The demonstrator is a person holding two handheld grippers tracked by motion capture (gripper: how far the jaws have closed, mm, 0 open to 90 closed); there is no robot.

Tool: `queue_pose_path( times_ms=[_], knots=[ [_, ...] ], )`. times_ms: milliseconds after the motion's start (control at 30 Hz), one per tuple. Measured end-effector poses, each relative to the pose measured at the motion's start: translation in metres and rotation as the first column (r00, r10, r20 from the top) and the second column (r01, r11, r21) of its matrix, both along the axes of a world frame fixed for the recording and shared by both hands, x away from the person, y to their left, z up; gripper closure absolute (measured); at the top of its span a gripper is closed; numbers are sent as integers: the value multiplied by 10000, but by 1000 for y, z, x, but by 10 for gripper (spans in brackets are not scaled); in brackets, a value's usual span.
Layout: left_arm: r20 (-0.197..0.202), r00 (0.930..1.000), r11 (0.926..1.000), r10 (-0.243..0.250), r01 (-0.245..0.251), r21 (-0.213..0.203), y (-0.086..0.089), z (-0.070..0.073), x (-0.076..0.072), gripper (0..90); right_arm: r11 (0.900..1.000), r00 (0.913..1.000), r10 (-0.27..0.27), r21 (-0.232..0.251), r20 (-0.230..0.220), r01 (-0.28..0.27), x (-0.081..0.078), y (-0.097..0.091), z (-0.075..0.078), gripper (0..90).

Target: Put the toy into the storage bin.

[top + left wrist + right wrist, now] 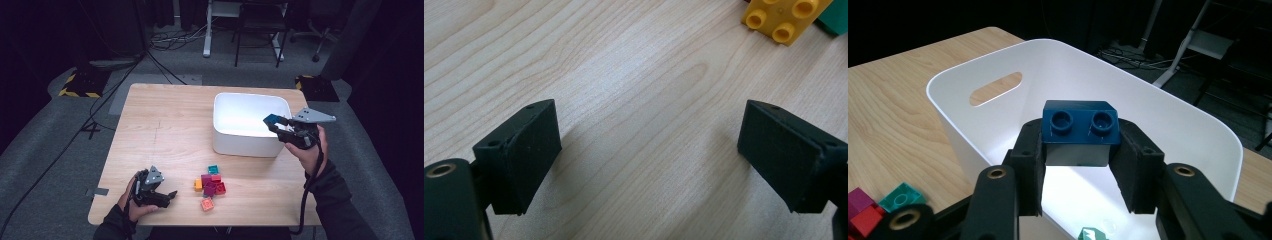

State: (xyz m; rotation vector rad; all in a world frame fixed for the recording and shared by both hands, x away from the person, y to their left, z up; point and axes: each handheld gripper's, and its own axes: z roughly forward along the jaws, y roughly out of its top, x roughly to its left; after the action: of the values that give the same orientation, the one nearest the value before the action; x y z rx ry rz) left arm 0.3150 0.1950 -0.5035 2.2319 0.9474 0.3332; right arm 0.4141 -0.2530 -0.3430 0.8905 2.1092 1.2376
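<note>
Your right gripper (1079,165) pinches a dark blue two-stud brick (1081,131) and holds it above the near rim of the white bin (235,145). If you release it this close to the rim, the brick can strike the edge and fall outside onto the table (165,125); carry it further over the cavity first. Your right hand is raised, with the jaws pointing toward the bin. Your left gripper (167,196) rests low on the table beside the brick pile (210,185), jaws spread and empty.
</note>
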Motion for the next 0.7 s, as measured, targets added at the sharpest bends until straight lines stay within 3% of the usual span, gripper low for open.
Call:
queue_pose_path(
  times_ms=[700],
  knots=[
    [-1,10000,10000,-2,2,3,0,0,0,105,9982,9977,-474,-398,-494,454,26,12,-15,592]
  ],
)
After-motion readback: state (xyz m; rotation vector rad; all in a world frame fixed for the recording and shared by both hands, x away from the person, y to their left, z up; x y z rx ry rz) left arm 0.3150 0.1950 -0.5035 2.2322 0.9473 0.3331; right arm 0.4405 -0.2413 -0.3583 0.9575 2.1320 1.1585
